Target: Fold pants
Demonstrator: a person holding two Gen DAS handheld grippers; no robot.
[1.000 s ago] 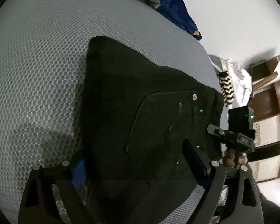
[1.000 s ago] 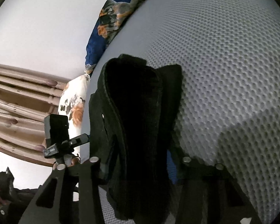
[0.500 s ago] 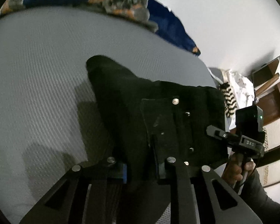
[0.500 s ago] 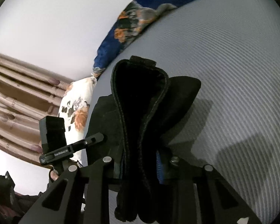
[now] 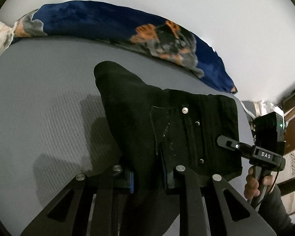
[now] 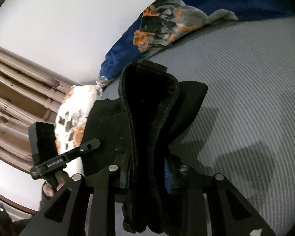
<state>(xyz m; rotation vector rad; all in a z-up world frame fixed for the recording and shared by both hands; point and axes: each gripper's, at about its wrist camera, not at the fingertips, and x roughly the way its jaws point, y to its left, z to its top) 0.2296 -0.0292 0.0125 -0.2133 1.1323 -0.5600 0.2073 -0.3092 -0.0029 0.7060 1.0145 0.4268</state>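
Both tongs, left (image 5: 147,177) and right (image 6: 147,173), clamped on black denim pants (image 5: 167,122), best carried level across grey mattress (image 5: 39,98), keeping edges aligned.

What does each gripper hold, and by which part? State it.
Both grip the black denim pants: the left gripper beside the riveted back pocket, the right gripper on a bunched, stitched edge.

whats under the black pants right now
Under the lifted black pants lies the grey textured mattress, with their shadow cast on it. Both the left gripper and right gripper clamp the fabric. The patch directly beneath is covered.
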